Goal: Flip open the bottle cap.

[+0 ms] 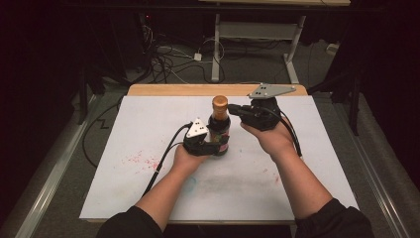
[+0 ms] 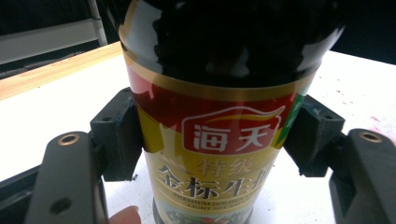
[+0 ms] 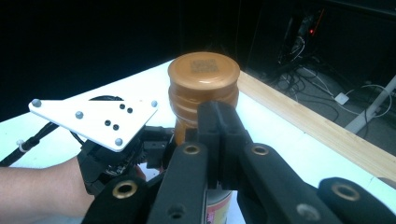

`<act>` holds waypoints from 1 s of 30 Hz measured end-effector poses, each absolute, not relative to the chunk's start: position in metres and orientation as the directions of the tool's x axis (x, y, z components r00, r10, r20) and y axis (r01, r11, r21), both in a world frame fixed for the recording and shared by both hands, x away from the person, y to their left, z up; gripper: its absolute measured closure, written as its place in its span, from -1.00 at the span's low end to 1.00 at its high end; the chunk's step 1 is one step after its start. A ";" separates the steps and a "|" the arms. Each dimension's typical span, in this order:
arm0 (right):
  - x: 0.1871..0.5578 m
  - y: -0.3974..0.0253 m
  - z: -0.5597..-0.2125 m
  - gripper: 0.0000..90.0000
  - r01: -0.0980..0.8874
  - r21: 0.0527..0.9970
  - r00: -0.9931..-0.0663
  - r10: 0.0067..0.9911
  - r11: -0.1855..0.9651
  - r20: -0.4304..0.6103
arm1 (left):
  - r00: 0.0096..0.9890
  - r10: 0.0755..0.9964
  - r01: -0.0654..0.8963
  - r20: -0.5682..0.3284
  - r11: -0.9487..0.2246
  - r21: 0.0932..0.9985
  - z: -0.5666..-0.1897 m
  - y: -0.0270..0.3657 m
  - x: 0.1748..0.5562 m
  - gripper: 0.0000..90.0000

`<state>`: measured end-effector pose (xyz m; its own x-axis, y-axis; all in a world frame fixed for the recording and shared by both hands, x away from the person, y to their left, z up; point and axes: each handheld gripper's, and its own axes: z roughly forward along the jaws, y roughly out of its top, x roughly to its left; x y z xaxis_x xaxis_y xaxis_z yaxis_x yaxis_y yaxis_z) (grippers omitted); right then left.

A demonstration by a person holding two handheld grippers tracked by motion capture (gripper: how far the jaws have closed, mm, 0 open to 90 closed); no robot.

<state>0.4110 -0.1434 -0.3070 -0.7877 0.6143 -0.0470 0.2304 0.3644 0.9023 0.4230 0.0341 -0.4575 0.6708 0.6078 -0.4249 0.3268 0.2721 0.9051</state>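
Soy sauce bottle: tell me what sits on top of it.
An orange-brown screw cap tops the soy sauce bottle, with a square printed code on its flat top. It is on, so the mouth beneath is hidden. The right hand-held gripper, jaws together, covers the cap's lower front.

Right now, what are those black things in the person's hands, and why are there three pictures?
They are grippers, hand-held pinchers with two black jaws. One picture looks down from above the white table. The other two come from small cameras riding on each gripper. The left gripper squeezes a dark sauce bottle around its label, one jaw on each side. The right gripper has its jaws pressed together next to the bottle's neck, just below the orange cap. The bottle stands upright on the table.
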 end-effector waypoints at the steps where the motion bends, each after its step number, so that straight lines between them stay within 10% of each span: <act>1: 0.411 -0.143 -0.307 1.00 0.230 0.902 -0.789 0.613 0.366 -0.048 | 0.671 0.608 0.327 -0.425 0.272 0.905 -0.457 0.034 0.423 -0.36; 30: 0.411 -0.138 -0.294 1.00 0.228 0.867 -0.788 0.607 0.444 -0.104 | 0.665 0.621 0.302 -0.415 0.285 0.910 -0.458 0.030 0.420 -0.32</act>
